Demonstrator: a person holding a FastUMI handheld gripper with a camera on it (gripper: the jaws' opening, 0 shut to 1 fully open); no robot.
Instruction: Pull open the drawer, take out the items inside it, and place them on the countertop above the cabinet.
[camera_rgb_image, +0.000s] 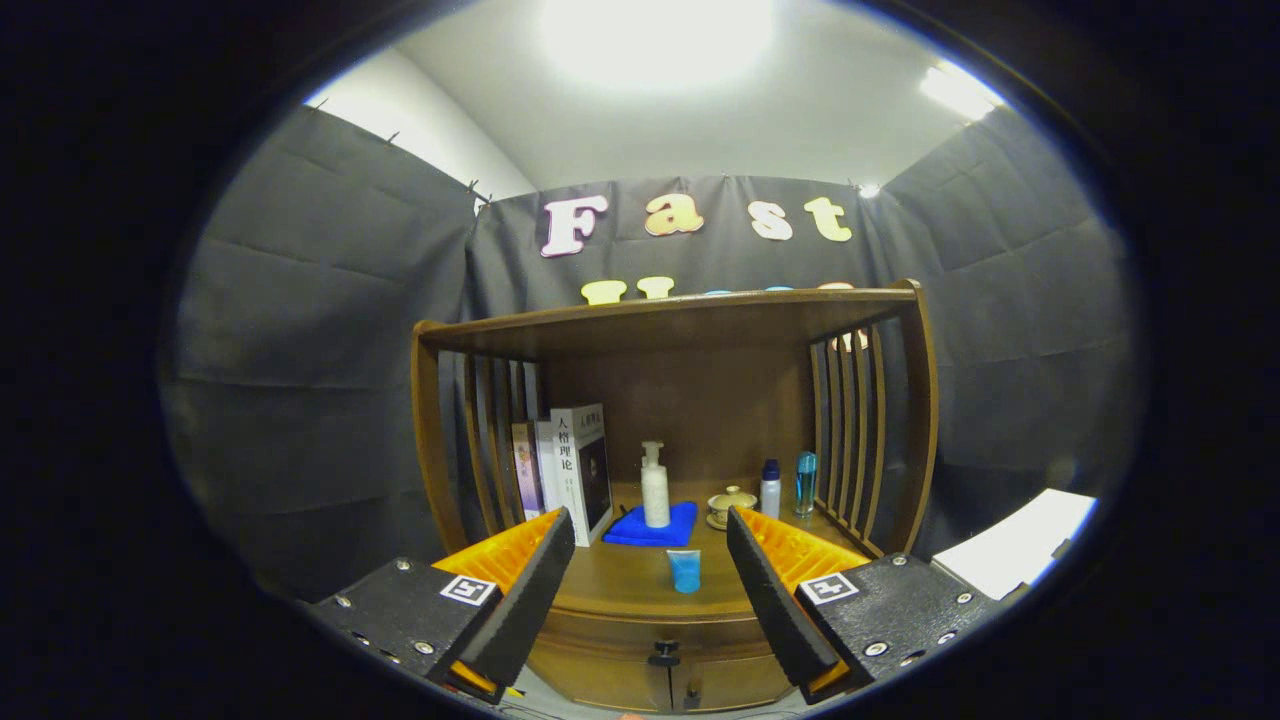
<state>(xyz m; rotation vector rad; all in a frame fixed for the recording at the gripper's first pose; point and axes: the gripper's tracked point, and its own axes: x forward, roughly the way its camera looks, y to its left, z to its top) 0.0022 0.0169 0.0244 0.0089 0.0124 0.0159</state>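
Gripper (650, 560) fingers apart, nothing held. Cup (685, 571) between them on countertop (620, 580), frame centre. Drawer (640, 632) knob (663, 655) below, shut. Bottle (655, 488) on cloth (650, 527) beyond.

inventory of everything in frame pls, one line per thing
cabinet: 1, brown wood, slatted sides, against the booth wall
countertop: 1, brown wood, beyond the fingers
drawer knob: 1, dark, on the cabinet front below the countertop, drawer looks shut
books: about 3, white and purple, upright at the left slats
cloth: 1, blue, mid countertop
pump bottle: 1, white, on the cloth
small cup: 1, blue, near the front edge, between the fingers
lidded teacup: 1, cream, right of the cloth
bottles: 2, white with blue cap and blue, by the right slats
gripper: 1, open, holding nothing
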